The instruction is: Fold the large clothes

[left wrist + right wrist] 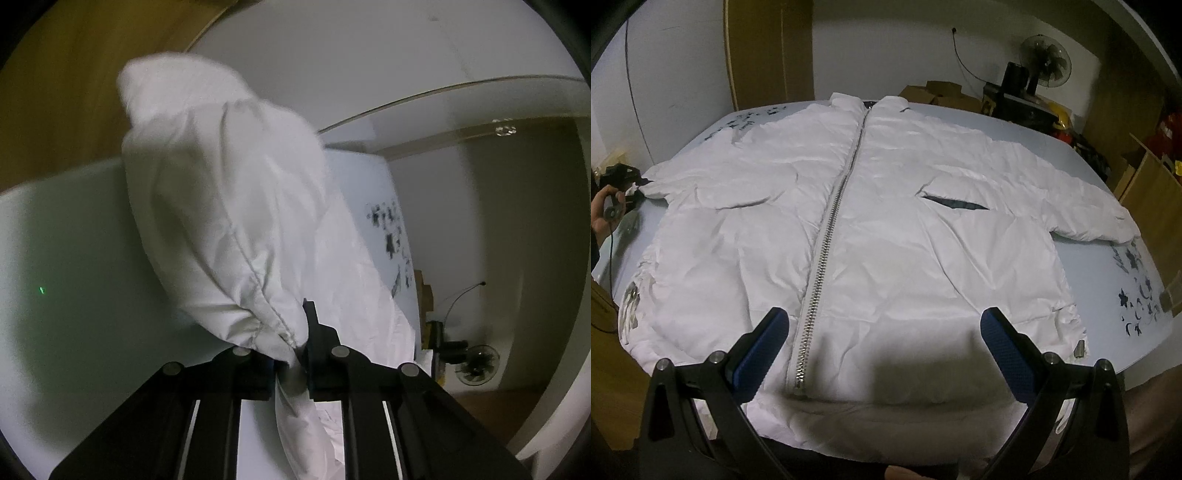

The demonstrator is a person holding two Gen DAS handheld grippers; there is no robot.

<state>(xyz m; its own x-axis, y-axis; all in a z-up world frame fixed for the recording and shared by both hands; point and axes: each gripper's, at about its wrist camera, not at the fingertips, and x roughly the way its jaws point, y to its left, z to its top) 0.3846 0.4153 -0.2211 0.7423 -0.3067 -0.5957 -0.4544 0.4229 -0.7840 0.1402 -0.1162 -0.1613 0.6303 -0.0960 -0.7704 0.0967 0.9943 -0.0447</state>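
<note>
White padded jacket (886, 229) spread flat, front up, on a pale blue table (1015, 129) — collar toward the far edge, hem at the near edge. Metal zipper (831, 229) closed along the centre. Right gripper (884, 332) hovers over the hem, blue-padded fingers (764, 350) spread wide — nothing between them.

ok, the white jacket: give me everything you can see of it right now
The white jacket looks like thin, crinkled, lightly padded fabric. It lies front-up and spread flat on the pale blue table, collar at the far side, both sleeves out. A silver zipper, closed, runs down the middle; a slanted pocket gapes dark. The left gripper is clamped on a sleeve cuff, lifting it. The right gripper hovers open above the hem, not visibly touching it.
</note>
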